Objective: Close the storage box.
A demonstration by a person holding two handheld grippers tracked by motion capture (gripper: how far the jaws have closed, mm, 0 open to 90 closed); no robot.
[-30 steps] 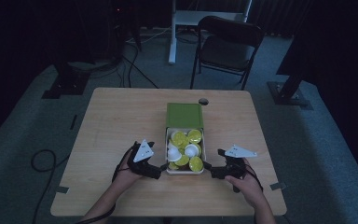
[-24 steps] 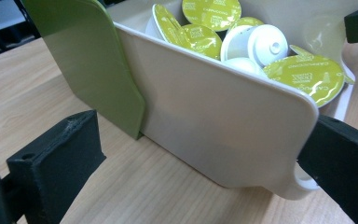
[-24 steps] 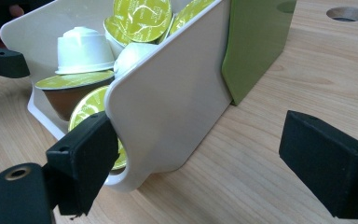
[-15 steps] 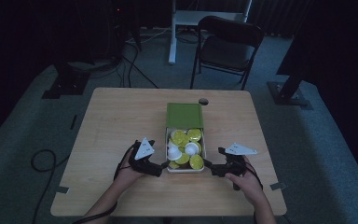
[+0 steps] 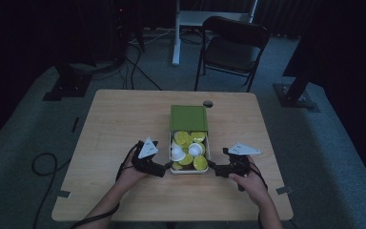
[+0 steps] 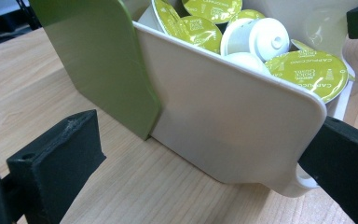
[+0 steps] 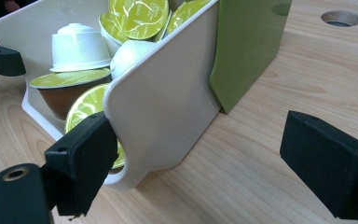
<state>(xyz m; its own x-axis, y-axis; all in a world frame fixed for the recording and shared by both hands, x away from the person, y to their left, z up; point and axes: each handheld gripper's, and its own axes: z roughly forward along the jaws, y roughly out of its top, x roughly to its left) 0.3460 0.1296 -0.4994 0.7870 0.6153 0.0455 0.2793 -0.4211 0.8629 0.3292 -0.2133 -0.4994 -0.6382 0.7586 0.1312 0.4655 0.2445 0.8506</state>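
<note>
white capsule drawer (image 5: pixel 189 157) pulled out of green box (image 5: pixel 188 118), mid-table near the front edge. left gripper (image 5: pixel 164 168) and right gripper (image 5: pixel 215 168) flank the drawer's front corners, both jaws wide, gripping nothing.

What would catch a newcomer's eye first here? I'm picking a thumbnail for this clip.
The white drawer heaped with yellow-green and white coffee capsules, pulled out of its green sleeve at mid-table. Next, the left gripper and right gripper, both open, flanking the drawer's near corners on the pale wooden table in a dark room.
</note>
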